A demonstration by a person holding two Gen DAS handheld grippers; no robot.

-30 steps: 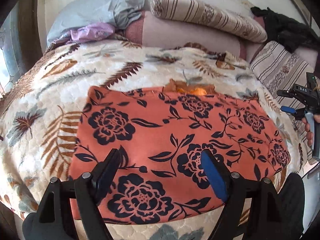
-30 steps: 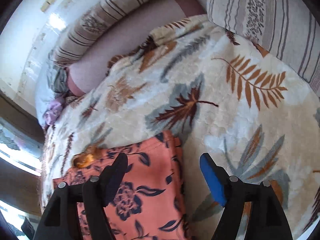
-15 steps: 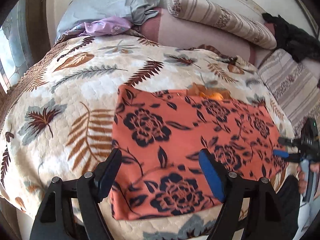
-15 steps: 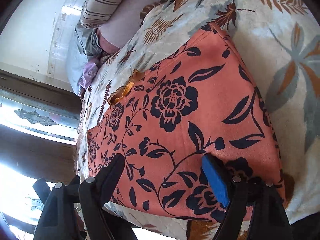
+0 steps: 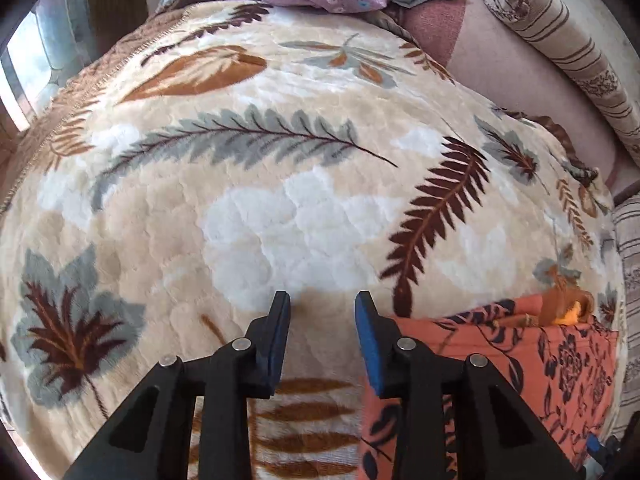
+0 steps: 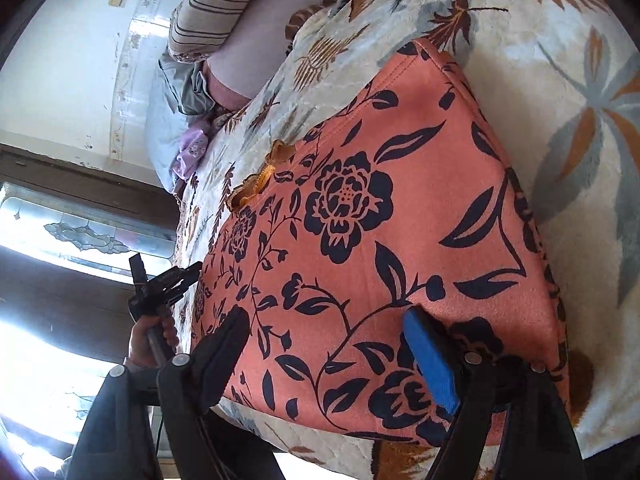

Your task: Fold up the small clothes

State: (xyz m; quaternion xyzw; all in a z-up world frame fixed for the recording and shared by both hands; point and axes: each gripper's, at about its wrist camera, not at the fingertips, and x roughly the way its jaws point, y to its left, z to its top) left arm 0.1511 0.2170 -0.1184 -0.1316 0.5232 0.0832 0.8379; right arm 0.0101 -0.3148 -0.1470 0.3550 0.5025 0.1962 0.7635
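we see left gripper swung left off orange garment, jaws narrowed but apart, empty | right gripper spread over near edge, nearer | garment flat on blanket, right of left gripper

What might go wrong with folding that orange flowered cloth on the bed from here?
The left gripper is open over bare blanket, beside the orange cloth, so closing now might pinch blanket instead. The right gripper is open above the cloth near the bed's edge; a careless tug might drag it off. The cloth's frilly trim could bunch inside a fold.
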